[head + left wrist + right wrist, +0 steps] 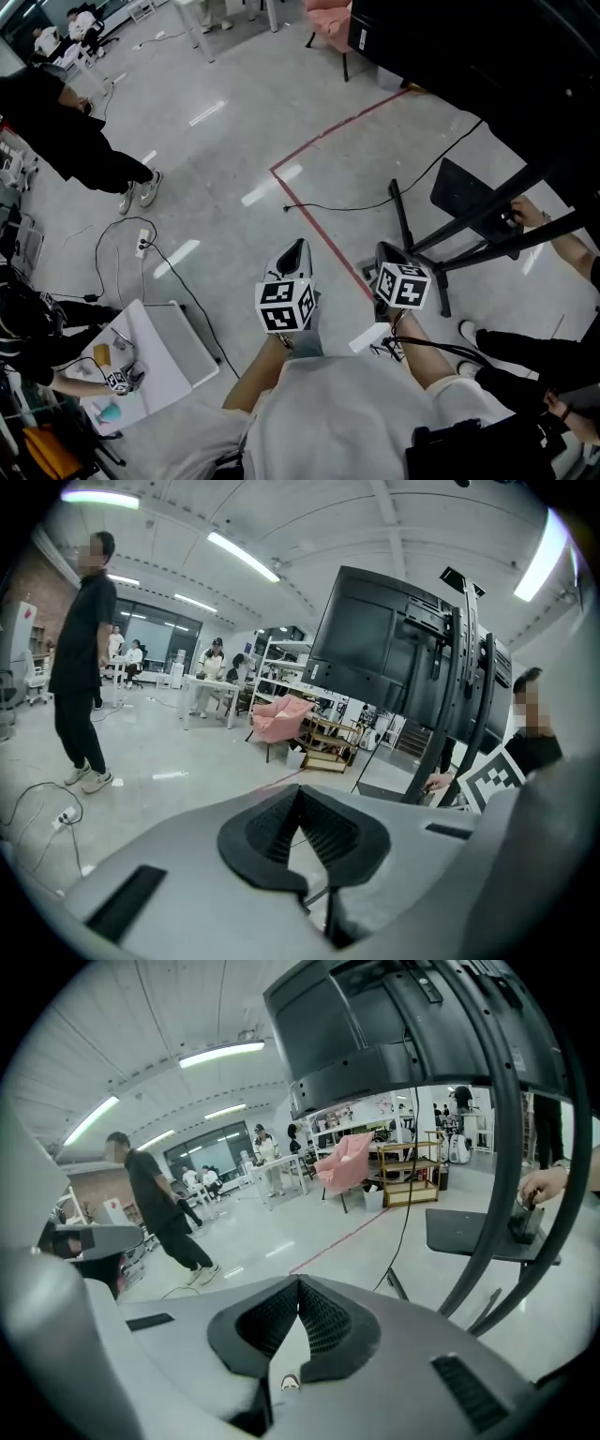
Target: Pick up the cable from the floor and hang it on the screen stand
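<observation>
The thin black cable (349, 205) lies on the grey floor. It runs from a loose end near the red tape line to the black screen stand (469, 228) and up toward the screen (450, 42). Both grippers hover above the floor, short of the cable. My left gripper (294, 251) is shut with nothing in it, and the right gripper (389, 255) is shut and empty beside the stand's leg. In the left gripper view the closed jaws point at the screen (375, 649) and the cable (370, 757). The right gripper view shows the stand's post (502, 1176) close on the right and the cable (405, 1232) ahead.
A person's hand (521, 213) holds the stand's shelf at the right. Someone in black (70, 141) stands at the far left. A power strip with cables (141, 246) lies left of centre. A white table (155, 361) stands at the lower left, a pink chair (330, 21) at the top.
</observation>
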### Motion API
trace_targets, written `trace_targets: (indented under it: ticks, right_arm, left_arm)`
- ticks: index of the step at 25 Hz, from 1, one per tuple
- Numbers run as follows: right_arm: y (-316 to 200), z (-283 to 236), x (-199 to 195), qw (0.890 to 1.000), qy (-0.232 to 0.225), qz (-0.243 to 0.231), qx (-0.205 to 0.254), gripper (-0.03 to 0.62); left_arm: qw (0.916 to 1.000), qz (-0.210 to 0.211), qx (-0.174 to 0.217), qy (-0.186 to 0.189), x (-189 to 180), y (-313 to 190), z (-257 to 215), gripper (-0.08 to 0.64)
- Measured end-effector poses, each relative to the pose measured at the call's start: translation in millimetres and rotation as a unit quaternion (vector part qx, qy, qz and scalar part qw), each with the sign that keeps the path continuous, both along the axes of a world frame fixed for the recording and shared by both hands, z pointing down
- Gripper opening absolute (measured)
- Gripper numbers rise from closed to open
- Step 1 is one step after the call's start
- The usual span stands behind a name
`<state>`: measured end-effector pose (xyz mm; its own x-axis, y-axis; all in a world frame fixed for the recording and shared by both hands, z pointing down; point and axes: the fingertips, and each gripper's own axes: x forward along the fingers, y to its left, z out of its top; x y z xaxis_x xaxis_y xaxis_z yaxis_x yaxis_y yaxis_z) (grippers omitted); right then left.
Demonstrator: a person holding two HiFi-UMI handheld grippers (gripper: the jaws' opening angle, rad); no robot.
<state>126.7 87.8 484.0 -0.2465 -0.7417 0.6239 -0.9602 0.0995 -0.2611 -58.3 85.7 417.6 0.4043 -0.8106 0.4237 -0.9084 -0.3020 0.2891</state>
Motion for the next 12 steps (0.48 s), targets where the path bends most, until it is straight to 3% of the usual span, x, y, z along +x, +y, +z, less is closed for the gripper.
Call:
trace_targets:
  ticks: [12]
  right_arm:
    - [-115.5, 17.0, -22.0, 0.999, -0.005, 0.040, -0.028, 0.017]
  left_arm:
    - [0.9984, 0.045, -0.034, -0.006, -19.0, -136.9, 21.9, 0.003]
